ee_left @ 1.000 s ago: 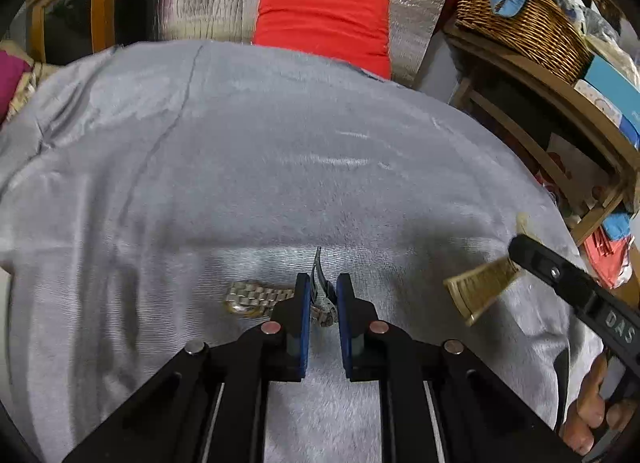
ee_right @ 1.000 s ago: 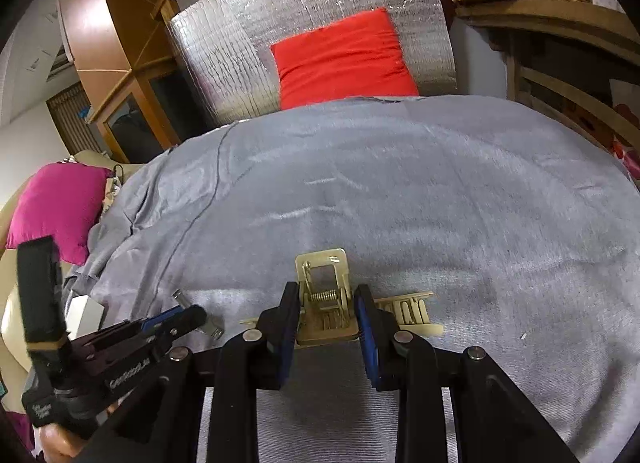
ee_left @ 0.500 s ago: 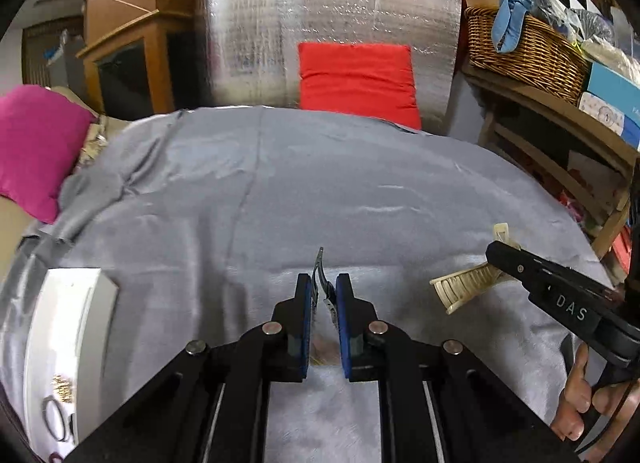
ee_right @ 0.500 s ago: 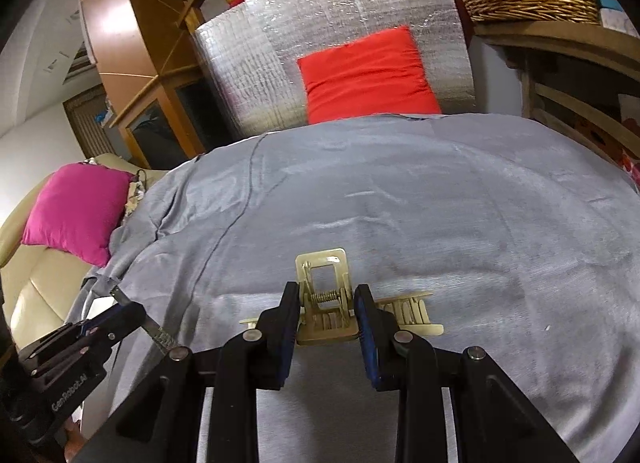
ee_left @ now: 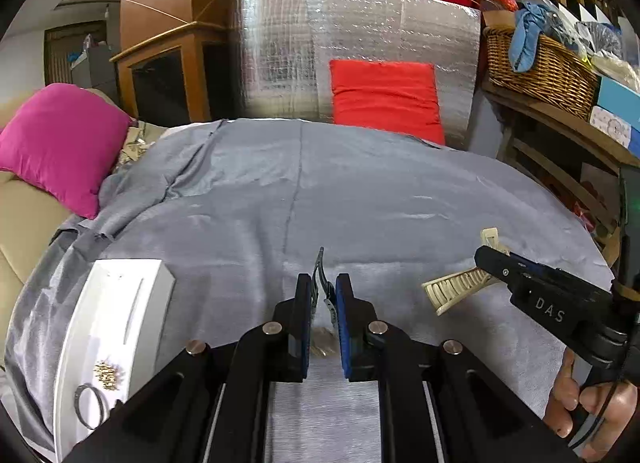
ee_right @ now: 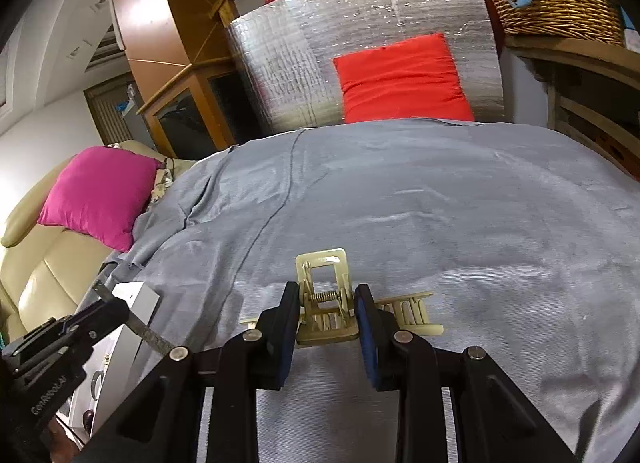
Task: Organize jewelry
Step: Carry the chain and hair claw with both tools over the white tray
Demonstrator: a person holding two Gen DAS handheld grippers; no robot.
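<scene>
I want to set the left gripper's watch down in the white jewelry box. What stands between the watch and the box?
Nothing visible does. The left gripper holds the metal watch above bare grey blanket, and the white jewelry box lies to its left.

The left tongs are held low and level, their two blue-padded jaws drawn close together and pinching a thin metal watch band that stands up between them. The right tongs are likewise nearly closed, their pads pressed on either side of a cream hair clip. In the left wrist view the right tongs reach in from the right edge, with the person's right hand bare, fingers curled around the handle.
</scene>
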